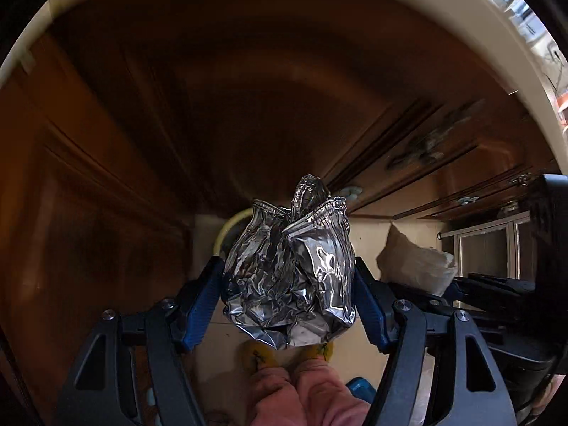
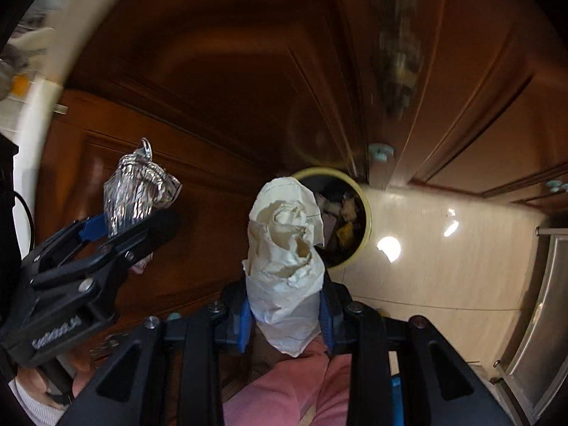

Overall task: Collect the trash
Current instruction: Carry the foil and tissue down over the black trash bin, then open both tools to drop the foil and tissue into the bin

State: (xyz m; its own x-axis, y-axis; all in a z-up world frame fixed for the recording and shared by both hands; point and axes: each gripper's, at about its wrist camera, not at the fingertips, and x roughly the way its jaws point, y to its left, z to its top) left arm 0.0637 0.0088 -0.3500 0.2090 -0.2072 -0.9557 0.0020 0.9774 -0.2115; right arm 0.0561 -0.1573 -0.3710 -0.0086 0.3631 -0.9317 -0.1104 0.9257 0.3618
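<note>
My left gripper (image 1: 289, 284) is shut on a crumpled silver foil tray (image 1: 291, 277) and holds it in the air; the same foil (image 2: 136, 191) shows at the left of the right wrist view. My right gripper (image 2: 285, 305) is shut on a crumpled white paper wad (image 2: 287, 259), which also shows at the right of the left wrist view (image 1: 411, 262). A round bin with a pale yellow rim (image 2: 367, 213) stands on the floor just beyond the paper, holding several scraps. In the left wrist view only a part of its rim (image 1: 227, 227) shows behind the foil.
Brown wooden cabinet doors (image 2: 230, 88) rise behind the bin, with pale knobs (image 2: 380, 151). The floor is glossy beige tile (image 2: 443, 266). A steel appliance (image 2: 539, 312) stands at the right. The person's pink trousers (image 2: 284, 390) and yellow slippers (image 1: 259, 353) are below.
</note>
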